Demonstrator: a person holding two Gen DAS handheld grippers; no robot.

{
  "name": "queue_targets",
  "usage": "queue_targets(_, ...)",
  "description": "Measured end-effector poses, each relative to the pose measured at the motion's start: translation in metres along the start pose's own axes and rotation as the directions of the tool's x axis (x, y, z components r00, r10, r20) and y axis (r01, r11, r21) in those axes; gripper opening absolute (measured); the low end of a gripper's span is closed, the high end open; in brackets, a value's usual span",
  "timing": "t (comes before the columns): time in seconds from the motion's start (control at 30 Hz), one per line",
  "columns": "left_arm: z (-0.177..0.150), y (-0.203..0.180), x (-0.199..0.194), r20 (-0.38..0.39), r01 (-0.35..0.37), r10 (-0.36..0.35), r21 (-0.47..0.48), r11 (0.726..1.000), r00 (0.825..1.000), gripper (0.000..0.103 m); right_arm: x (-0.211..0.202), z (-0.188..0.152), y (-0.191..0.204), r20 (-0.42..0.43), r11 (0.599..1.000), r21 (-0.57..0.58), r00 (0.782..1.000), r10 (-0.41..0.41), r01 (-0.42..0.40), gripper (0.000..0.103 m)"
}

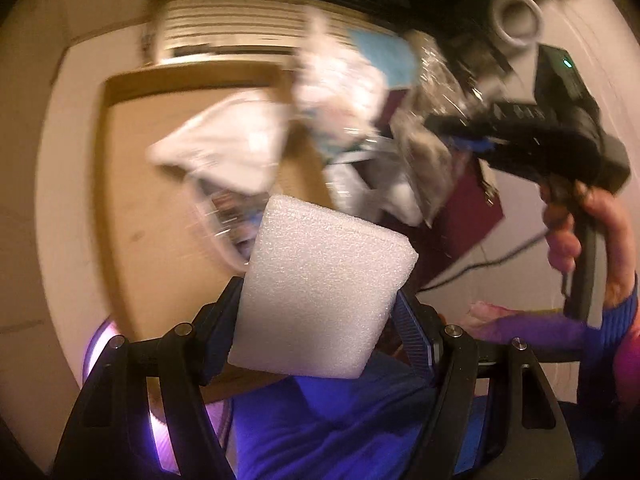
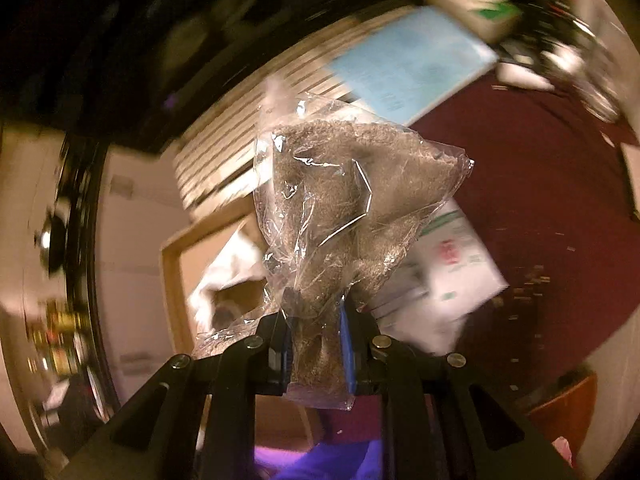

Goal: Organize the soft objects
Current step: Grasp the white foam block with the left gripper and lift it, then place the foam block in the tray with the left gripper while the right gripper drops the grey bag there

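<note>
My left gripper (image 1: 318,300) is shut on a white foam block (image 1: 320,288) and holds it in the air above an open cardboard box (image 1: 152,216). My right gripper (image 2: 314,316) is shut on a clear plastic bag of grey-brown fuzzy material (image 2: 344,200), also held up in the air. In the left wrist view the right gripper (image 1: 452,132) shows at upper right with that bag (image 1: 424,160) hanging from it, held by a hand (image 1: 592,232). A white soft bag (image 1: 228,144) lies in the box.
A maroon mat (image 2: 540,184) covers the floor at right, with a white printed packet (image 2: 448,264) and a light-blue packet (image 2: 408,64) on it. A slatted white panel (image 2: 248,128) stands behind the box. A dark round object (image 2: 76,240) is at left. The views are motion-blurred.
</note>
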State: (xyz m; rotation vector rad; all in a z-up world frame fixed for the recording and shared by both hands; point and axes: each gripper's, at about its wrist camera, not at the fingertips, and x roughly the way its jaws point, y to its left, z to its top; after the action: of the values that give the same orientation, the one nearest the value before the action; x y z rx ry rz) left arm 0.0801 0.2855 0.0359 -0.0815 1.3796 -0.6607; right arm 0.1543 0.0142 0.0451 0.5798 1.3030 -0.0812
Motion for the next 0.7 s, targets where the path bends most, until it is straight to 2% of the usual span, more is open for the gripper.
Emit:
queue_targets(0.2, -0.021, 0.044, -0.002, -0.009, -0.09, 0.09, -0.128, 0.988, 0.996, 0.073, 0.044, -0.032, 0.049, -0.141, 0.982, -0.19, 0.989, -0.037, 0.01, 0.018)
queue_targets(0.37, -0.015, 0.056, 0.015, -0.027, -0.128, 0.125, -0.148, 0.981, 0.992, 0.073, 0.079, -0.042, 0.067, -0.225, 0.965, -0.263, 0.971, -0.078, 0.017, 0.018)
queue_targets(0.7, 0.031, 0.069, 0.048, -0.058, -0.22, 0.214, -0.123, 0.968, 0.975, 0.073, 0.109, 0.027, 0.102, -0.165, 0.94, -0.336, 0.979, -0.116, 0.055, 0.019)
